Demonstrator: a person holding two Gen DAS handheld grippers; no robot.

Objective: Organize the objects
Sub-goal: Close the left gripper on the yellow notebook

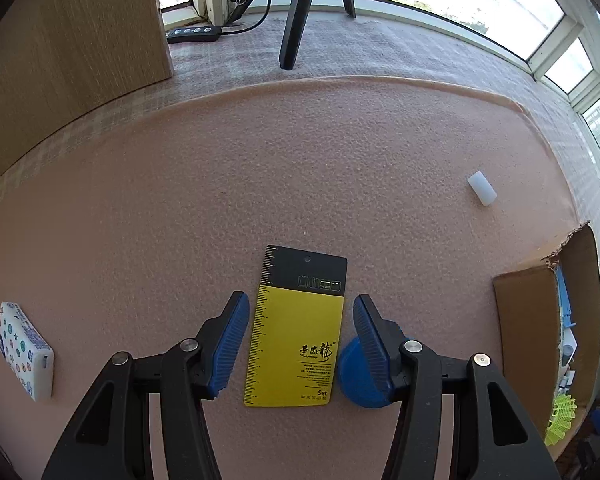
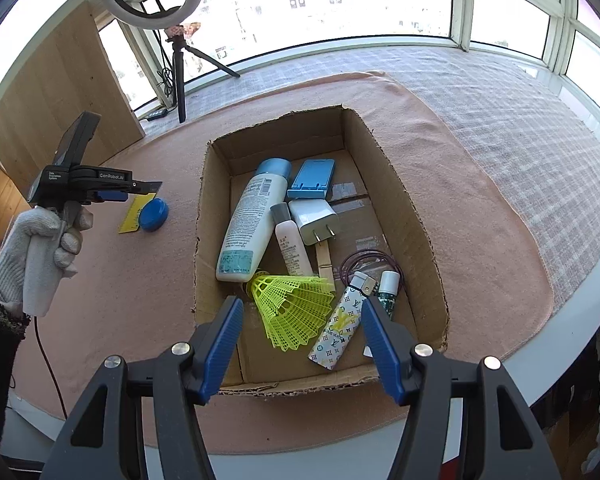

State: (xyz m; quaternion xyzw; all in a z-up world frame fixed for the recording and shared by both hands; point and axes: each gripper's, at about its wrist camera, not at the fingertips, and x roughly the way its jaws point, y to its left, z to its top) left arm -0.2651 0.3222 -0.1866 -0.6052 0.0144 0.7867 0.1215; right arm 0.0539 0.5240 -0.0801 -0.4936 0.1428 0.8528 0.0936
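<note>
Left gripper (image 1: 300, 340): jaws spread, nothing clamped; it points down at the yellow-and-black card (image 1: 296, 332), which lies flat on the pink mat (image 1: 260, 180) between the fingers, touching neither pad.
Blue round lid (image 1: 356, 376): on the mat just right of the card, partly hidden behind the right finger.
Patterned pack (image 1: 26, 350): well left of the card.
White cylinder (image 1: 482, 188): beyond the card, to its right.
Cardboard box (image 2: 404, 184): right of the card, on the same mat.
Right gripper (image 2: 302, 340): jaws apart and empty, above the box's near end.
Box contents: white bottle (image 2: 252, 224), yellow shuttlecock (image 2: 296, 312), white charger (image 2: 314, 220), patterned lighter (image 2: 336, 336).
Gloved hand (image 2: 32, 248): wraps the left gripper's handle, left of the box.
</note>
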